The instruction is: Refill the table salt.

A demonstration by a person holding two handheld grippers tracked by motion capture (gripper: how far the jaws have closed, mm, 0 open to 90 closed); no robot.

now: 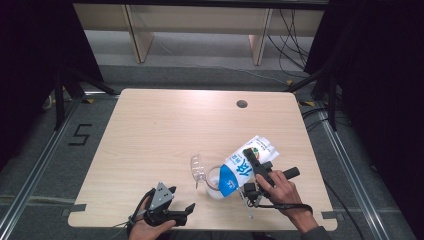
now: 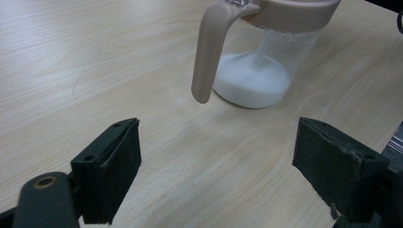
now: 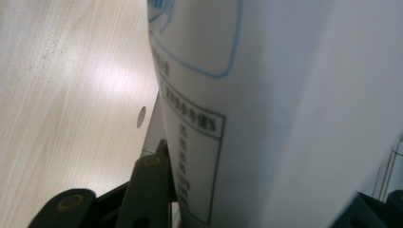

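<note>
Carton [image 1: 245, 165] tilted over jug [image 1: 216, 182] | jug on table [image 1: 165, 125], near front edge | lid [image 1: 197, 166] just left of jug

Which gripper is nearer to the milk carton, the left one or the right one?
Right. The right gripper is shut on the milk carton; the left gripper sits apart, near the table's front edge.

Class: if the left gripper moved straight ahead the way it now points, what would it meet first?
Probably the pitcher, its handle first; the left gripper is open over bare table, though depth is uncertain.
</note>
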